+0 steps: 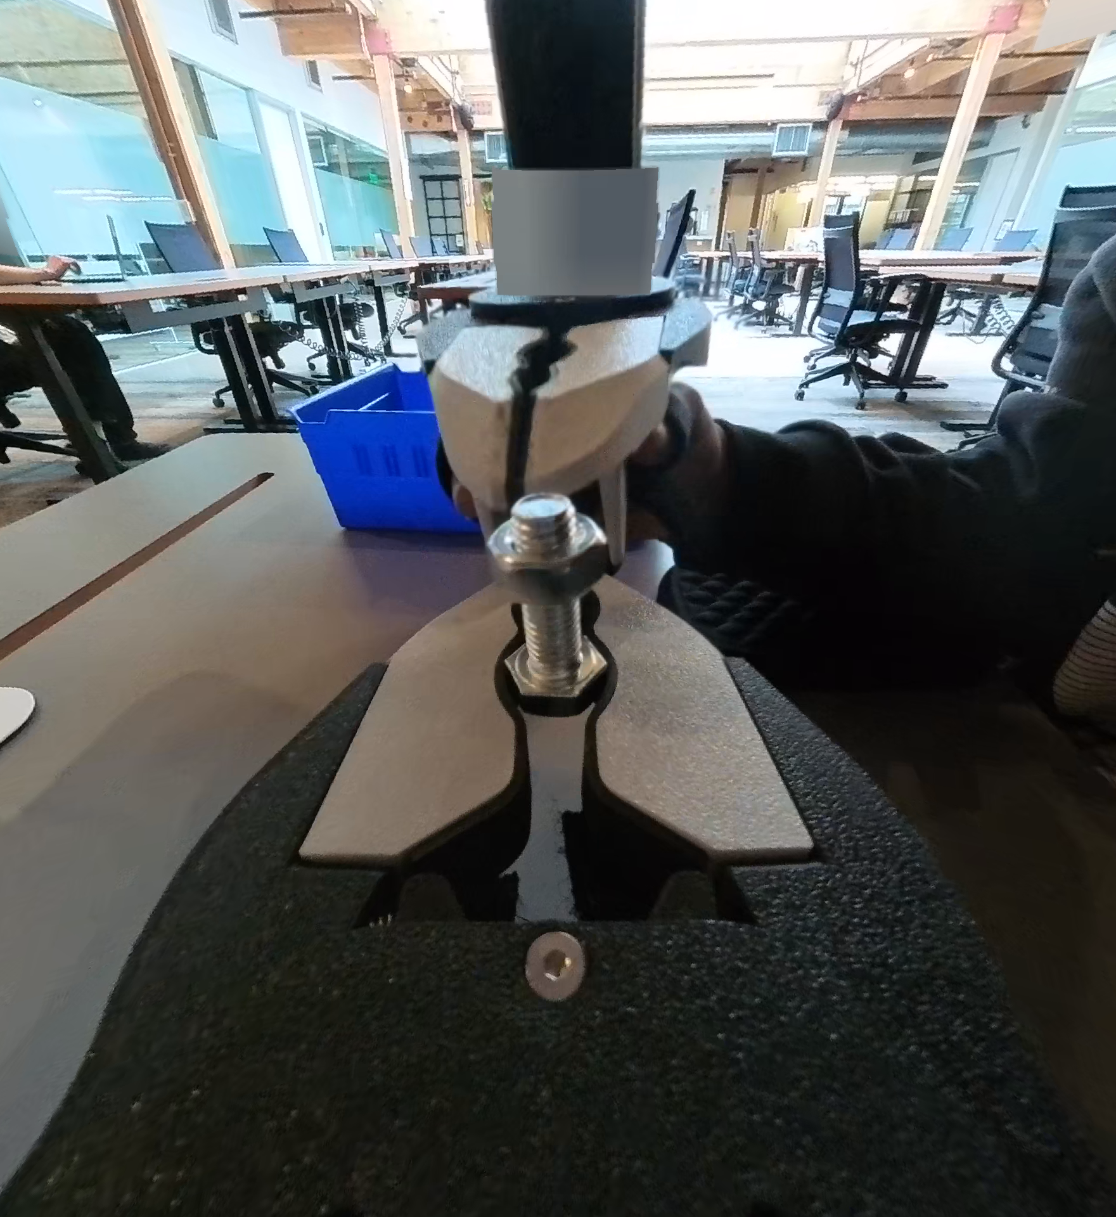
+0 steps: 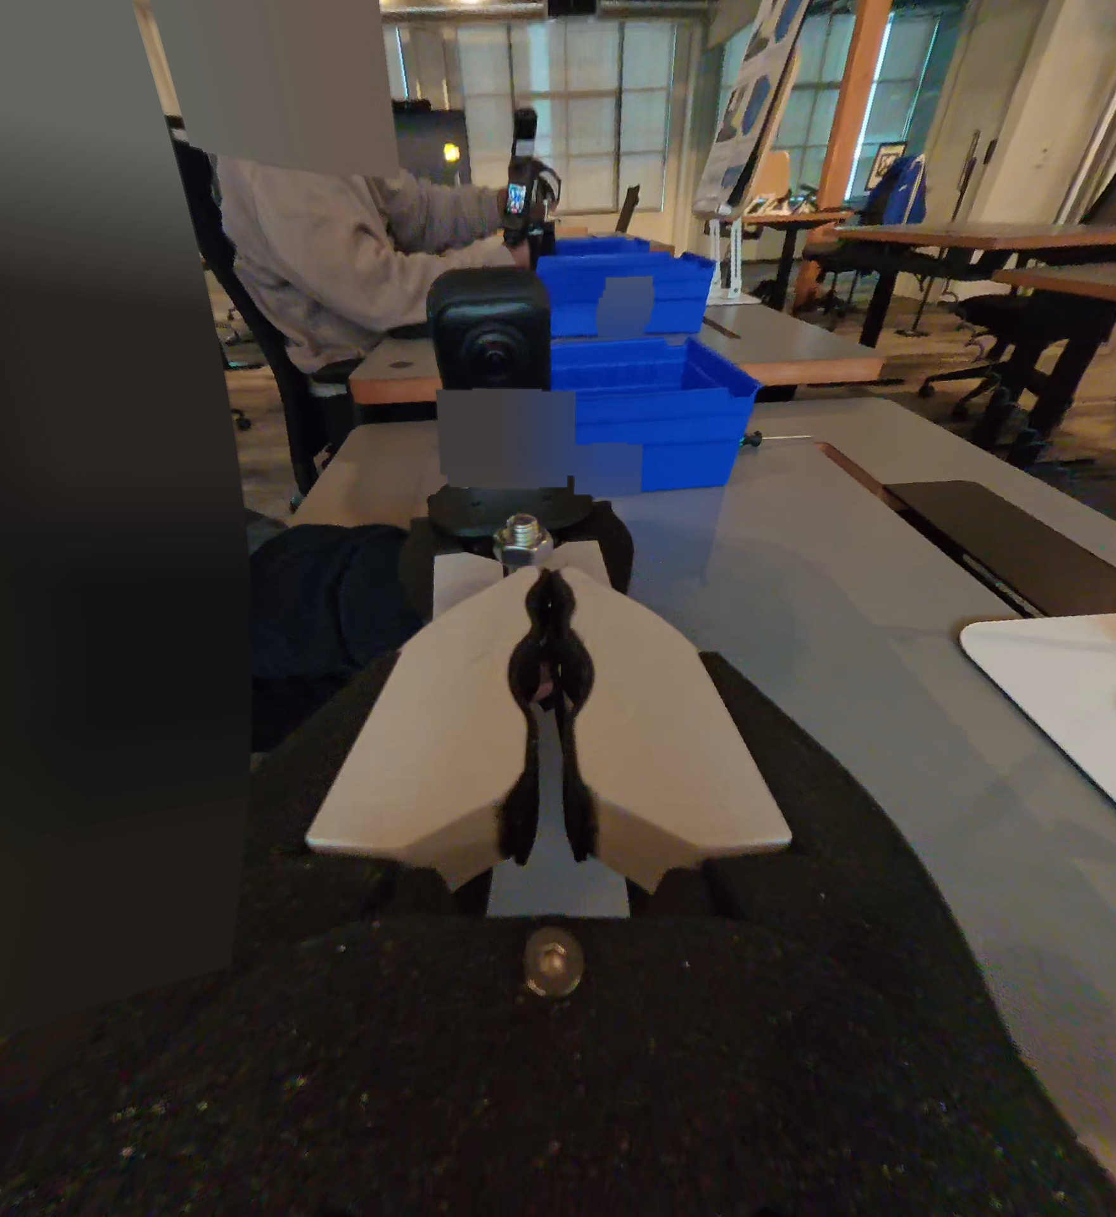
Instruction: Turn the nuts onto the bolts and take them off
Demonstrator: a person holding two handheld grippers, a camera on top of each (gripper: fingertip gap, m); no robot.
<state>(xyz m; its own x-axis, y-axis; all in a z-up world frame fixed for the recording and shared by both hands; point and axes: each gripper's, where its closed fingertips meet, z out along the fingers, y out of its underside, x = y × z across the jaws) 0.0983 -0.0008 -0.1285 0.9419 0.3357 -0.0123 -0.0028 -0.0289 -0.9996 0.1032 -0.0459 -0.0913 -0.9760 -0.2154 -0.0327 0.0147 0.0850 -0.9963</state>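
Observation:
My left gripper (image 1: 554, 622) is shut on the hex head of a silver bolt (image 1: 552, 635) and holds it upright above the grey table (image 1: 147, 625). A silver nut (image 1: 548, 550) sits on the thread near the bolt's free end. In the right wrist view, my right gripper (image 2: 545, 578) is shut with its pads together. Its tips are just short of the nut (image 2: 521, 548), with nothing between them. The right gripper's grey fingers (image 1: 581, 421) face the left wrist view from behind the nut. The left gripper's fingers (image 2: 459, 576) show beyond the nut in the right wrist view.
A blue bin (image 1: 377, 454) stands on the table behind the grippers and also shows in the right wrist view (image 2: 660, 421). A white pad (image 2: 1068, 691) and a black slab (image 2: 1003, 546) lie to the right. A small screwdriver (image 2: 759, 438) lies by the bin. A dark sleeve (image 1: 871, 513) reaches in. There is about 5 cm between the tips of the two grippers.

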